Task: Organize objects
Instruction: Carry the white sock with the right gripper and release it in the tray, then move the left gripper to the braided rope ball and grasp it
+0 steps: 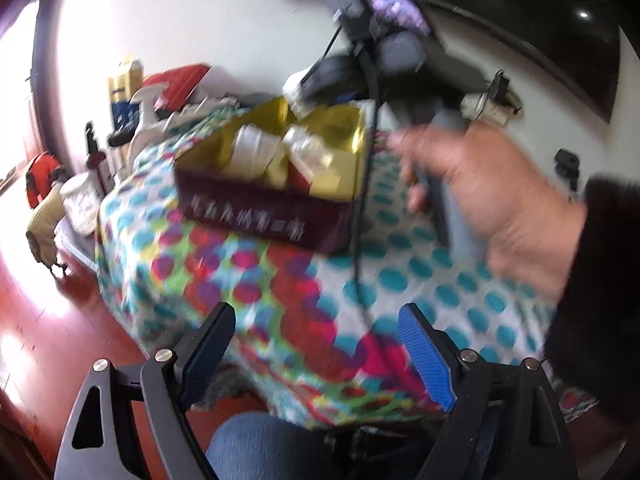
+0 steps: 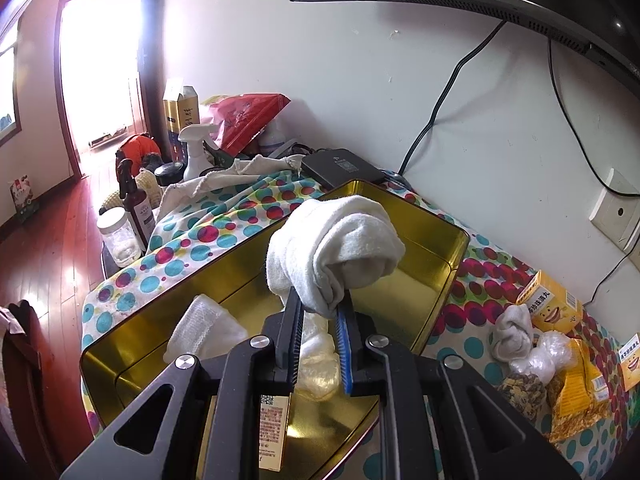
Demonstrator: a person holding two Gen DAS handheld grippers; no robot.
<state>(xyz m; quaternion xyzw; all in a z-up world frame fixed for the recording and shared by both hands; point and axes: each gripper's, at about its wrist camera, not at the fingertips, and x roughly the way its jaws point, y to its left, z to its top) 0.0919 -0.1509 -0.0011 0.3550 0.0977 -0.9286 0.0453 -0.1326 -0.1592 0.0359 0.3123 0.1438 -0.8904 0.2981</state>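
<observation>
Right hand-held gripper (image 2: 318,312): pinching one rolled white sock (image 2: 336,248), held above the tin.
Left hand-held gripper (image 1: 316,340): spread wide, nothing between its fingers.
Gold tin (image 2: 436,276): one, on the dotted surface (image 2: 224,224); one folded white cloth (image 2: 204,328) inside.
Beside the tin: one more sock (image 2: 512,332), two yellow boxes (image 2: 550,300).

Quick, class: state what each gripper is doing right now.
Left gripper: open, holding nothing.
Right gripper: shut on the rolled white sock.

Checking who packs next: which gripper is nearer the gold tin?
Right. The right gripper holds a white sock directly over the gold tin; the left gripper hangs open, well short of it.
</observation>
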